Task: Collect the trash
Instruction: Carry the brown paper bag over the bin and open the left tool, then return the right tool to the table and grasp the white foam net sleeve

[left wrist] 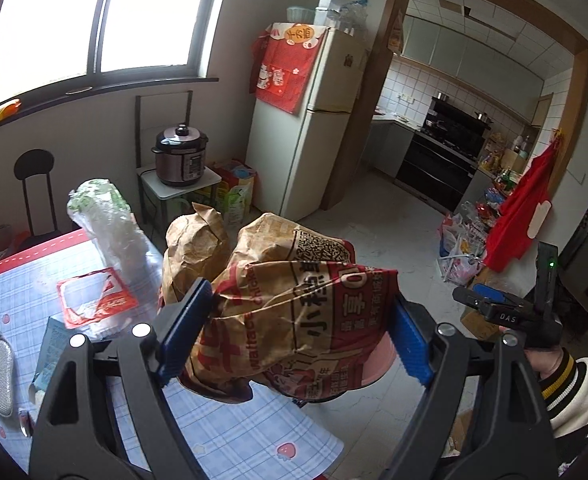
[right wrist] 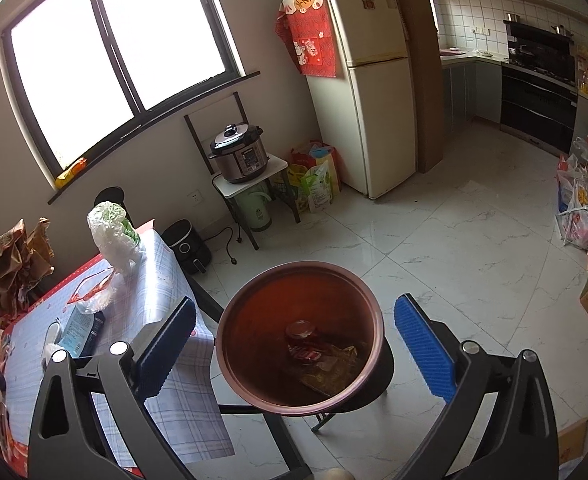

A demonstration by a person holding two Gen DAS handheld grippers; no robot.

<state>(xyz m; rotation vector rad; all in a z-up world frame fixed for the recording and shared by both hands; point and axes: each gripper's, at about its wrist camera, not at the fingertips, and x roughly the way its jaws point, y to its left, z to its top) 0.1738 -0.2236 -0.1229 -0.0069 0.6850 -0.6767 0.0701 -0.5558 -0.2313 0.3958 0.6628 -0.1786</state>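
Note:
My left gripper is shut on a crumpled brown paper food bag with red print and holds it in the air past the table's edge; the bag also shows at the far left of the right wrist view. My right gripper is open and empty, hovering above a pink round trash bin on a black stool. The bin holds a jar, a red wrapper and brown paper. A bit of the bin's pink rim shows under the bag in the left wrist view.
The table with a blue checked cloth carries a red-and-clear wrapper, a crinkled clear bag of greens, a blue packet and a grey pad. A pressure cooker, a fridge and floor clutter stand beyond.

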